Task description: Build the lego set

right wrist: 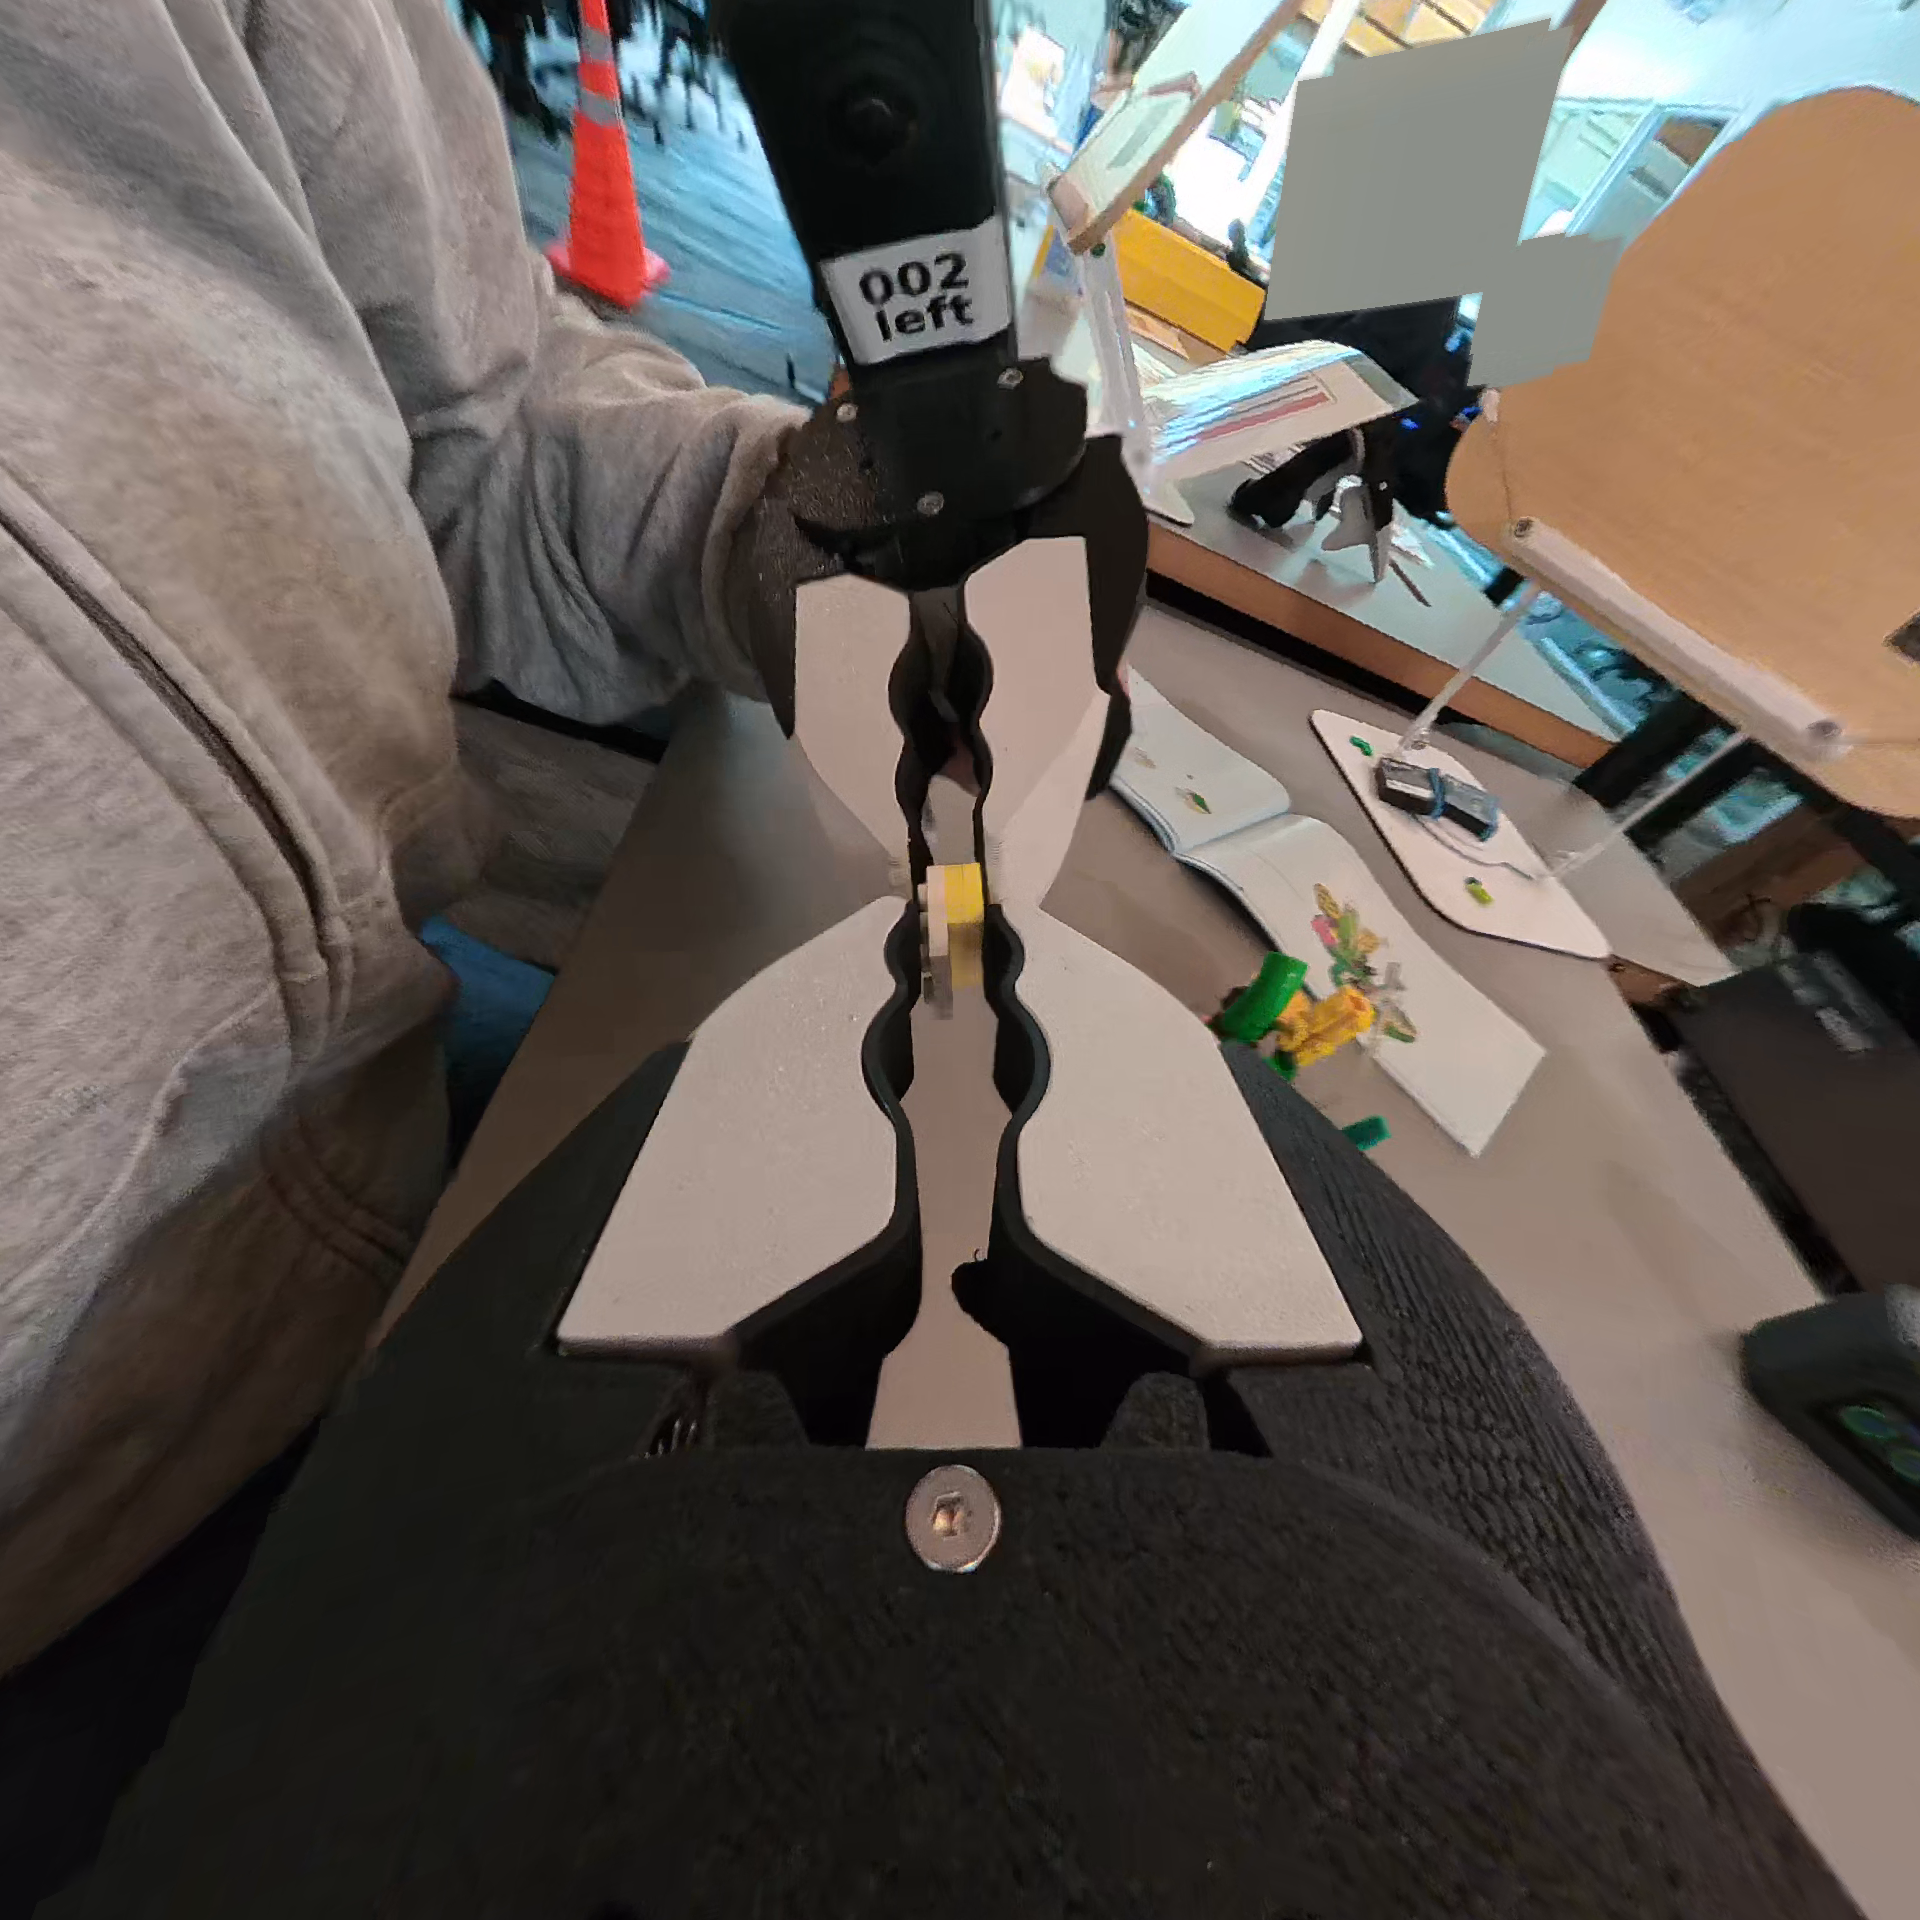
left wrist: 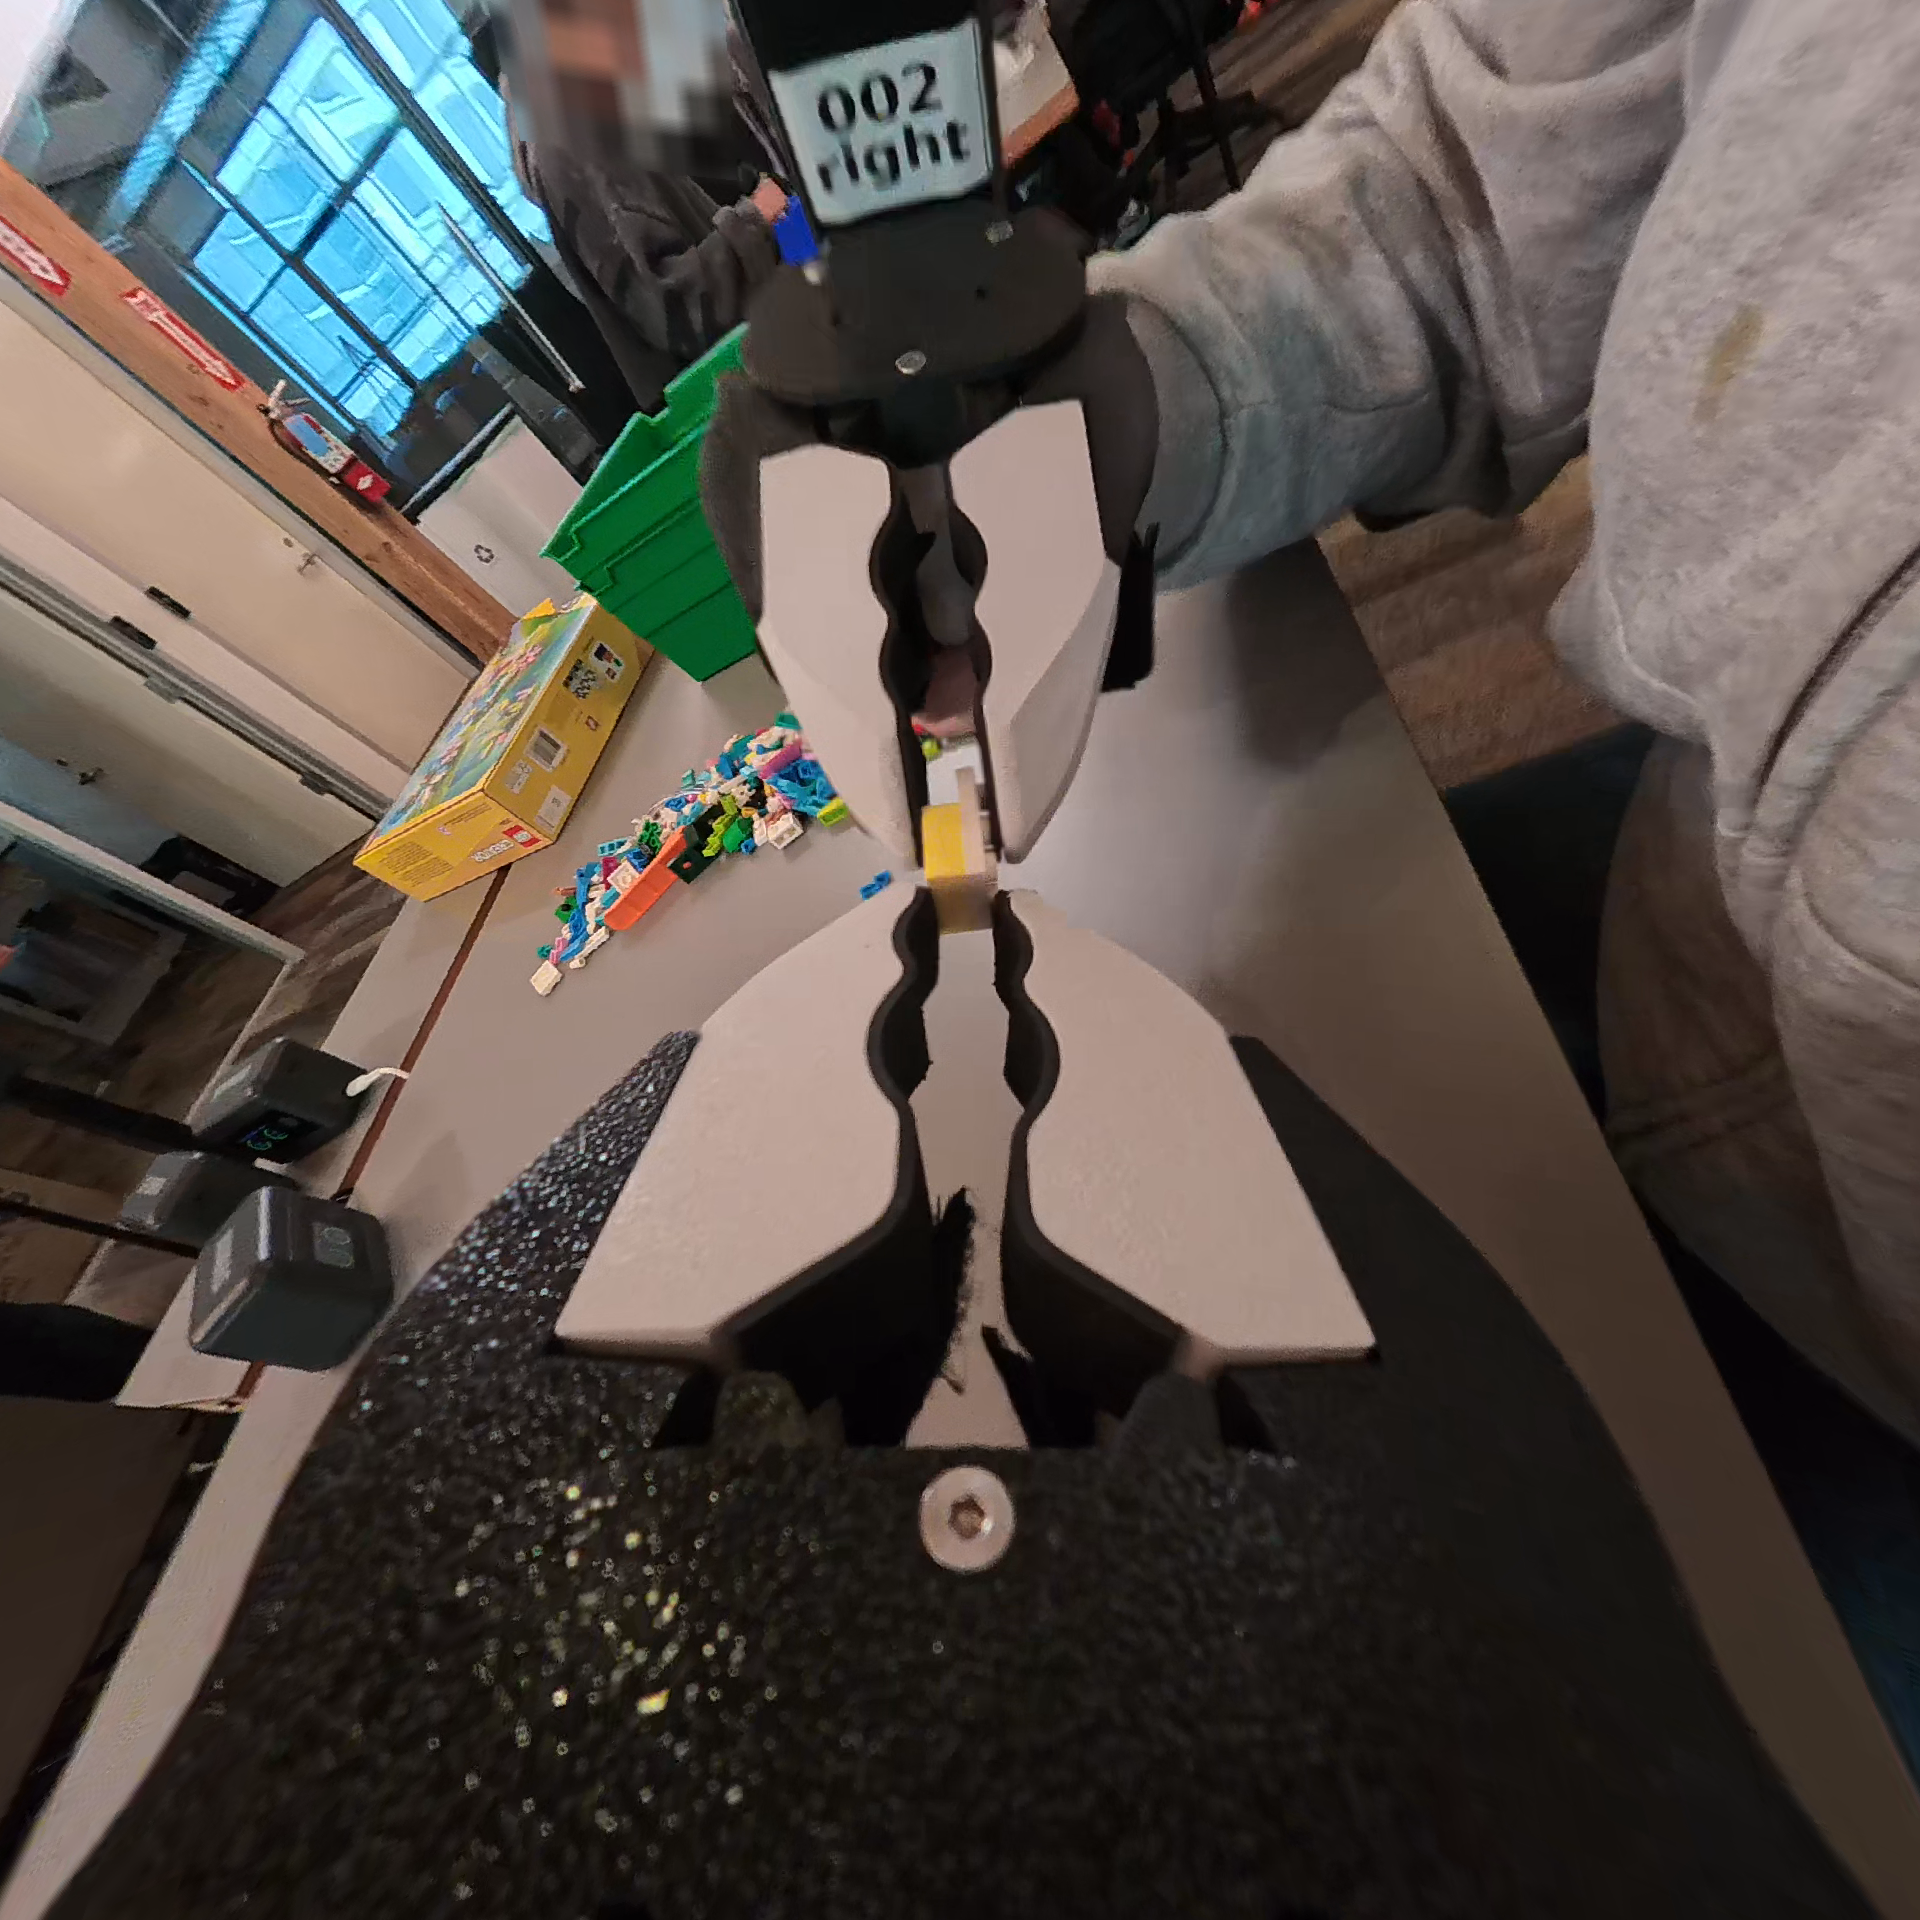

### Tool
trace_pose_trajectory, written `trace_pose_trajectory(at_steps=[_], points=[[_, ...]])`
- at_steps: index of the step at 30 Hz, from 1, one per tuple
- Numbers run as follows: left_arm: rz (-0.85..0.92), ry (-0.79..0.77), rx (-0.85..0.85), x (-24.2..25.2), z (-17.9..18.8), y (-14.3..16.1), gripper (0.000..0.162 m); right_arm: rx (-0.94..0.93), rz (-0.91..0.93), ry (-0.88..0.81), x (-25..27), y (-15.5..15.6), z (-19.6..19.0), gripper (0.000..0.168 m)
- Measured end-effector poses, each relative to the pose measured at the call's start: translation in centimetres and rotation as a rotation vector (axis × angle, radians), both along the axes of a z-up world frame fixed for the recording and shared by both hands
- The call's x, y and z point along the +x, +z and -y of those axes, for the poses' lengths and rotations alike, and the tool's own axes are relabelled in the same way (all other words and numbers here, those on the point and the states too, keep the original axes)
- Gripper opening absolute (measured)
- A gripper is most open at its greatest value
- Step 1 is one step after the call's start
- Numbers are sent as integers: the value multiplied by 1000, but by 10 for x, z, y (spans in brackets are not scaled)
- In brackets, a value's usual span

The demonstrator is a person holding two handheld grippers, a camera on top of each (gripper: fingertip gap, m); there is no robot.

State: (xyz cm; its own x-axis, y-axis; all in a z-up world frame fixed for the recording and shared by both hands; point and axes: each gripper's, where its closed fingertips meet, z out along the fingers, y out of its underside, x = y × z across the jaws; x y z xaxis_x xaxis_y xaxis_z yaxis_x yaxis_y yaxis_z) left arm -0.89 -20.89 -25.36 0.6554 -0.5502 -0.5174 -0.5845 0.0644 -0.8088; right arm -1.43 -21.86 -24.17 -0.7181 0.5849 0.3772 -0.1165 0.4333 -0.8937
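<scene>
My two grippers meet tip to tip above the grey table (left wrist: 1195,831). Between them is a small lego assembly: a yellow round piece (left wrist: 948,836) joined to a white piece (left wrist: 968,800). My left gripper (left wrist: 958,902) is shut on the yellow end from below in its view. My right gripper (left wrist: 961,847) comes in from the top and is shut on the same assembly. In the right wrist view the yellow piece (right wrist: 964,904) and the white studded piece (right wrist: 938,930) sit between my right gripper (right wrist: 951,925) and my left gripper (right wrist: 948,862).
A pile of loose bricks (left wrist: 707,821), a yellow lego box (left wrist: 509,758) and green bins (left wrist: 655,540) lie left. An open instruction booklet (right wrist: 1351,914), a green and yellow partial build (right wrist: 1288,1013) and a white stand base (right wrist: 1455,842) lie right. Black devices (left wrist: 291,1278) sit at the table edge. The grippers are tip to tip, or close to it.
</scene>
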Motion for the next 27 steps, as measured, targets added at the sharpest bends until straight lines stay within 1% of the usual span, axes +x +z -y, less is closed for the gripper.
trace_pose_trajectory(at_steps=[2,3,4,6,8,10,12,14,15,17,18,20,22,24,27], points=[[79,49,11,-3,-5,1,11,-109,70,-8,-2,1,-4,11],[96,86,22,-7,-9,0,19,-161,119,-25,-6,-1,-9,10],[68,131,51,-12,-12,-2,27,-219,176,-53,-10,-3,-14,10],[-52,186,97,-18,-16,-10,42,-359,304,-87,-17,-5,-22,10],[-147,213,196,-19,-18,-9,58,-489,455,-102,-21,-9,-27,11],[-248,254,281,-22,-20,-7,54,-595,592,-128,-25,-15,-31,10],[-298,268,308,-23,-22,-6,45,-683,691,-103,-25,-16,-30,10],[-317,284,342,-24,-24,-3,34,-730,741,-86,-25,-16,-29,10],[-318,301,346,-25,-25,-2,33,-741,756,-82,-24,-16,-29,10],[-336,311,328,-26,-28,-5,24,-754,776,-72,-24,-17,-28,10],[-348,314,311,-26,-30,-9,19,-758,780,-74,-25,-18,-28,10],[-331,330,275,-28,-30,-13,18,-747,775,-80,-27,-21,-29,11],[-246,376,175,-35,-29,-20,17,-732,728,-111,-32,-22,-35,28],[-116,420,19,-44,-25,-34,17,-655,585,-204,-41,-24,-50,35],[75,487,-155,-57,-17,-53,17,-427,242,-404,-56,-26,-76,35]])
